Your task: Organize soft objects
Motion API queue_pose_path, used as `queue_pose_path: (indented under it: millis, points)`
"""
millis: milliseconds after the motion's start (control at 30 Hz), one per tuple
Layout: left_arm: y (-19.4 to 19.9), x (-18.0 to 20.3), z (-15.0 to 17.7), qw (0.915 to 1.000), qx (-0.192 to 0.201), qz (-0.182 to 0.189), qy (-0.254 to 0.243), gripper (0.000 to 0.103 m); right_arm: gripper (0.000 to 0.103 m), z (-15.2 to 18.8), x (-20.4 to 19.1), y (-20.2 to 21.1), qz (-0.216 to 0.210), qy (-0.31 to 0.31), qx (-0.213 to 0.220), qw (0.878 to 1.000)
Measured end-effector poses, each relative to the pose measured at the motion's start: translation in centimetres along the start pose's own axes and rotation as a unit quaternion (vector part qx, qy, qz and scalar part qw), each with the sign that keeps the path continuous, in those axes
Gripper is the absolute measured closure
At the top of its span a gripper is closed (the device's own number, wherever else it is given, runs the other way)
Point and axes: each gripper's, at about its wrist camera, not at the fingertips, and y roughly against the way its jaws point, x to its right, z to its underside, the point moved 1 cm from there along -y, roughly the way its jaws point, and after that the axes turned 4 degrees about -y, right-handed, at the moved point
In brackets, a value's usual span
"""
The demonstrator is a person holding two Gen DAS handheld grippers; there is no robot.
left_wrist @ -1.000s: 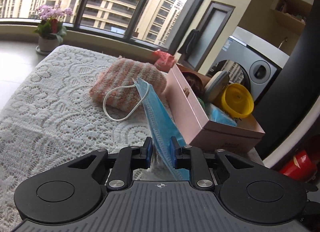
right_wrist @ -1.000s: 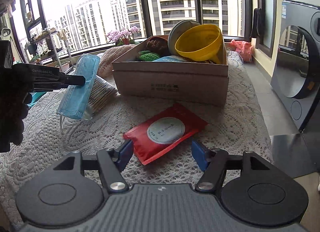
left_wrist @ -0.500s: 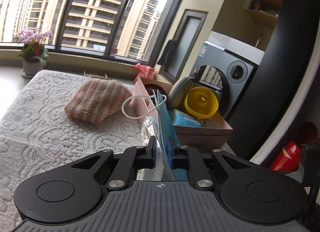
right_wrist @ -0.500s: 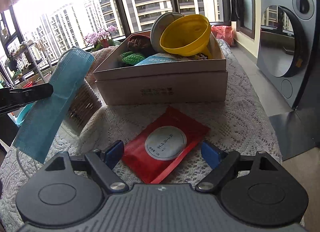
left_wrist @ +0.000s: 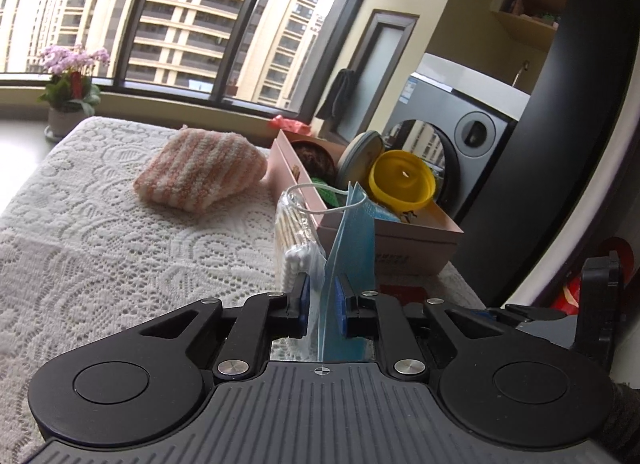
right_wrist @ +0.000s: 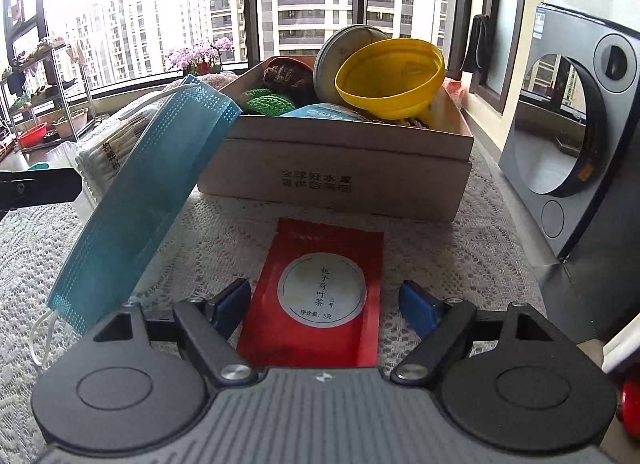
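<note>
Left gripper (left_wrist: 322,306) clamped on blue face mask (left_wrist: 352,240) — now lifted off the lace-covered counter (left_wrist: 120,256), carried closer to the pink box (left_wrist: 400,240); ready for drop-in. Right gripper (right_wrist: 325,304) closing slightly, pads clear either side of red tea sachet (right_wrist: 320,296) — now squared between them, flat before the box's front wall.

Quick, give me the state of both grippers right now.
Left gripper: shut on the blue face mask.
Right gripper: open, closing slightly, fingers either side of the red tea packet, not pressing it.
</note>
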Motion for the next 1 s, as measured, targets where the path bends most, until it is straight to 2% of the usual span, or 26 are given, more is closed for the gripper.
queue_pose_path:
  millis: [133, 233, 333, 433, 533, 633, 767, 867, 900, 933, 967, 1000]
  points:
    - [1.0, -0.6, -0.3, 0.9994, 0.025, 0.013, 0.02, 0.086, 0.021, 0.8, 0.8, 0.9, -0.019, -0.003, 0.005, 1.0]
    - [2.0, -1.0, -0.4, 0.9995, 0.015, 0.02, 0.018, 0.086, 0.021, 0.8, 1.1, 1.0, -0.031, -0.01, 0.006, 0.999]
    - [3.5, -0.8, -0.1, 0.9998, 0.017, -0.011, -0.004, 0.086, 0.02, 1.0, 1.2, 1.2, -0.037, -0.011, 0.008, 0.999]
    - [4.2, -0.1, 0.0, 0.9973, 0.013, -0.063, -0.036, 0.086, 0.02, 1.1, 1.1, 1.5, -0.042, -0.013, 0.013, 0.999]
    - [3.4, -0.4, 0.2, 0.9985, -0.015, -0.051, -0.016, 0.086, 0.02, 0.6, 0.2, 1.8, -0.082, -0.012, 0.016, 0.996]
    - [2.5, -1.2, 0.9, 0.9962, -0.034, -0.08, -0.001, 0.086, 0.02, -0.9, -1.4, 1.5, -0.134, -0.021, -0.003, 0.991]
    - [3.2, -3.2, 1.7, 0.992, -0.032, -0.115, 0.04, 0.086, 0.02, -3.4, -5.5, 0.0, -0.198, -0.006, -0.028, 0.98]
    - [4.1, -4.8, 2.2, 0.9896, -0.029, -0.122, 0.07, 0.086, 0.024, -4.0, -8.4, -1.6, -0.202, 0.027, -0.041, 0.978]
    - [4.4, -5.3, 2.3, 0.9889, -0.028, -0.122, 0.079, 0.086, 0.038, -3.9, -9.1, -2.0, -0.201, 0.036, -0.048, 0.978]
    - [4.6, -5.6, 2.4, 0.9887, -0.027, -0.121, 0.085, 0.086, 0.064, -3.8, -9.5, -2.4, -0.204, 0.048, -0.062, 0.976]
    - [4.8, -6.0, 2.6, 0.9883, -0.026, -0.117, 0.095, 0.086, 0.074, -3.5, -9.6, -2.5, -0.206, 0.054, -0.078, 0.974]
    - [5.0, -6.2, 2.8, 0.9881, -0.025, -0.112, 0.102, 0.086, 0.091, -3.3, -9.3, -2.3, -0.206, 0.055, -0.083, 0.973]
